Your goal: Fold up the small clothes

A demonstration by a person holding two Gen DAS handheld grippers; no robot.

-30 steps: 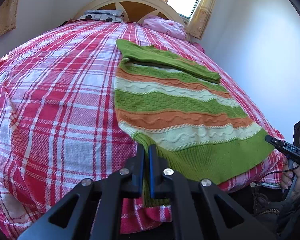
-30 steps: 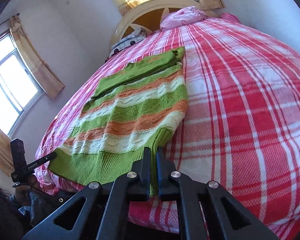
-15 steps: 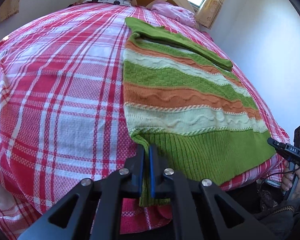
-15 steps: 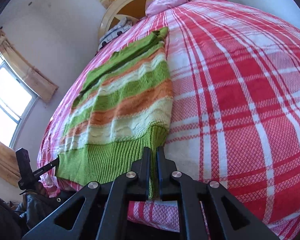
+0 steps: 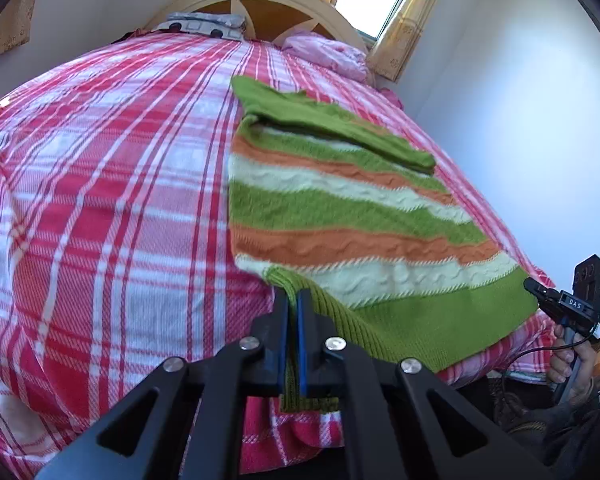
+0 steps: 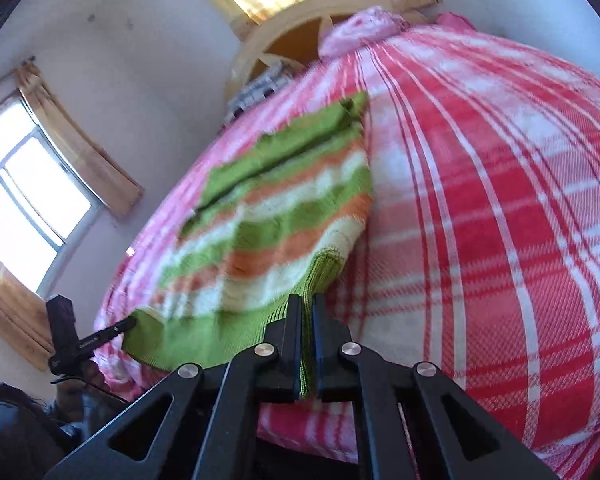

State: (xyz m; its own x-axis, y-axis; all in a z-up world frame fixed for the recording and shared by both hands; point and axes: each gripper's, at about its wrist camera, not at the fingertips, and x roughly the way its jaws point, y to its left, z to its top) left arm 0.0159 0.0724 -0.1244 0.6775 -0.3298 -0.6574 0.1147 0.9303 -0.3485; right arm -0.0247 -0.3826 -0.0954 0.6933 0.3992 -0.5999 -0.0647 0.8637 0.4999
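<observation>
- The bed [image 5: 100, 208] with the red and white checked cover stretches away from both grippers toward the headboard [image 5: 260, 0]; all the room for the fold lies ahead of the tools.
- The striped sweater [image 5: 340, 216] lies flat on the cover, its long axis running straight away from the grippers. The ribbed green hem [image 5: 440, 320] is the near end and the folded sleeve [image 5: 332, 128] lies at the far end.
- The hem runs across between the two tools, one corner in each, so neither hand is nearer; they stand at the same end.
- The left gripper [image 5: 293, 304] is pressed together on the left hem corner, and a little green rib hangs out below its jaws.
- The right gripper [image 6: 307, 308] is pinching the right hem corner in the same way, and this corner looks a little raised from the cover.
- In my judgement the next move carries both corners forward, along the long axis, to lay the hem toward the sleeve end.
</observation>
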